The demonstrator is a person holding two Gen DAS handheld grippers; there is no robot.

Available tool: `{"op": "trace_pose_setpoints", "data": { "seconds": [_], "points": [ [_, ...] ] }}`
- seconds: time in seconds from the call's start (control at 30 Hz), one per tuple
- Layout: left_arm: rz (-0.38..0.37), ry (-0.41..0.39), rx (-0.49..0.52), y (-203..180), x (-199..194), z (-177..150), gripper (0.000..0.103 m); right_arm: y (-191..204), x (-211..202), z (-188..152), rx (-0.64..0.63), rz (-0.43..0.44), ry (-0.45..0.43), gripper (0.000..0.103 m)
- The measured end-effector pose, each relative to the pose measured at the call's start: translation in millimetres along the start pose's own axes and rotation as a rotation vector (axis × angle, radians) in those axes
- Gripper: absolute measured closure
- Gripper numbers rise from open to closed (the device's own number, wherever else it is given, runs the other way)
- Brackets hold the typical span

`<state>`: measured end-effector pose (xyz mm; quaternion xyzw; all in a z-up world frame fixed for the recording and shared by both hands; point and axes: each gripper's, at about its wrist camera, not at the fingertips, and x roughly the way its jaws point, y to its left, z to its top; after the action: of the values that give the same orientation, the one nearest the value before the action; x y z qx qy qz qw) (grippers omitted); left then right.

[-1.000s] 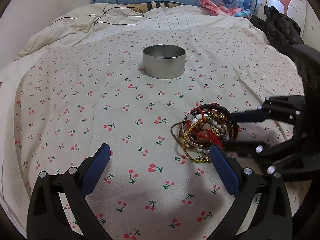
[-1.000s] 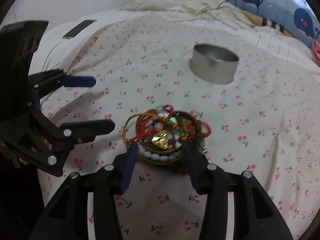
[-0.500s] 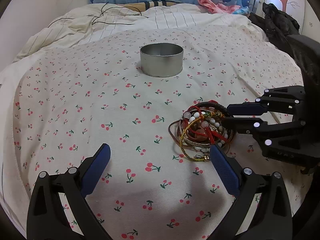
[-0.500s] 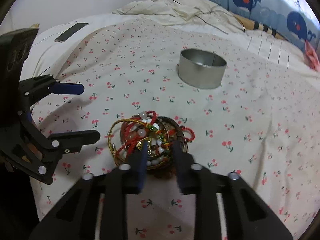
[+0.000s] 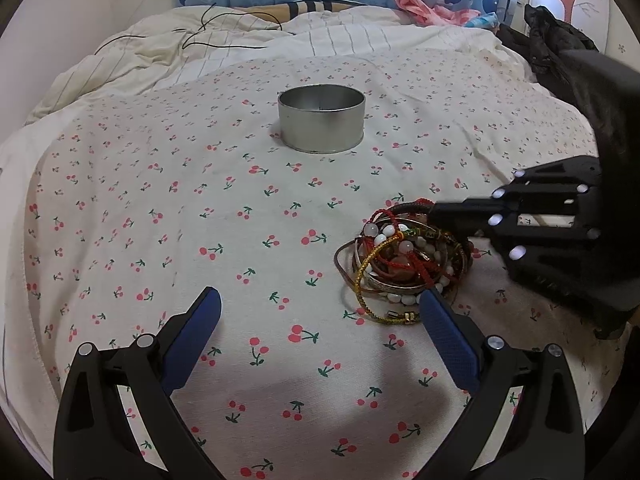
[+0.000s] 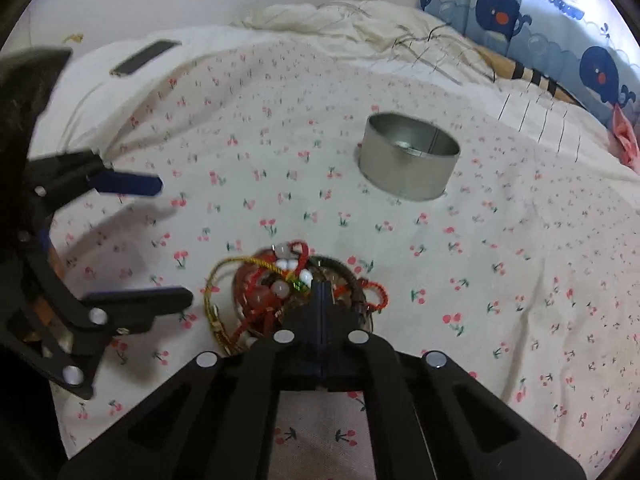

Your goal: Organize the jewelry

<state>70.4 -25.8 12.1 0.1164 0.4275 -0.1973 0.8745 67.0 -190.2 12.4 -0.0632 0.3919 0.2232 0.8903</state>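
Item: jewelry pile (image 5: pixel 404 264). A tangle of bangles, white bead strings, red cord and a gold chain, lying on the cherry-print bed cover (image 5: pixel 200 220), nearer the cameras than the tin.

Item: metal tin (image 5: pixel 321 118). Round, open-topped, upright on the bed, well apart from the pile. Nothing can be made out inside it. It is judged to be the place where the pieces are to be put.

Item: right tongs (image 6: pixel 322 296). Pressed together at the pile's near edge. Something from the tangle appears to be pinched, but which strand cannot be told, since the tips are buried among cords and beads.

Item: left tongs (image 5: pixel 320 316). Spread wide, holding nothing, hovering just beside the pile's near-left edge.

Step in hand, as judged: one piece is to be drawn out of the tangle.

Handling notes:
- A slow, straight lift is advised, so that it can be seen whether the whole clump is dragged along.
- The rest of the pile may be pinned down by the left tongs.
- The red cord and gold chain are likely to snag on the bangles; jerking is to be avoided.
- Beads are slippery, and a cord is the safer thing to grip.
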Motion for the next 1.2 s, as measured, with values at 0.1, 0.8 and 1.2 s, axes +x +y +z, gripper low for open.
{"op": "trace_pose_setpoints", "data": {
  "seconds": [0.1, 0.8, 1.2],
  "points": [
    [0.002, 0.005, -0.006, 1, 1, 0, 0.008, -7, -9, 3, 0.033, 0.03, -0.026, 0.103],
    [-0.017, 0.001, -0.008, 0, -1, 0, 0.008, 10, 16, 5, -0.098, 0.033, 0.023, 0.051],
    [-0.019, 0.002, 0.003, -3, -3, 0, 0.008, -2, 23, 15, -0.071, 0.141, 0.032, 0.063]
  ]
}}
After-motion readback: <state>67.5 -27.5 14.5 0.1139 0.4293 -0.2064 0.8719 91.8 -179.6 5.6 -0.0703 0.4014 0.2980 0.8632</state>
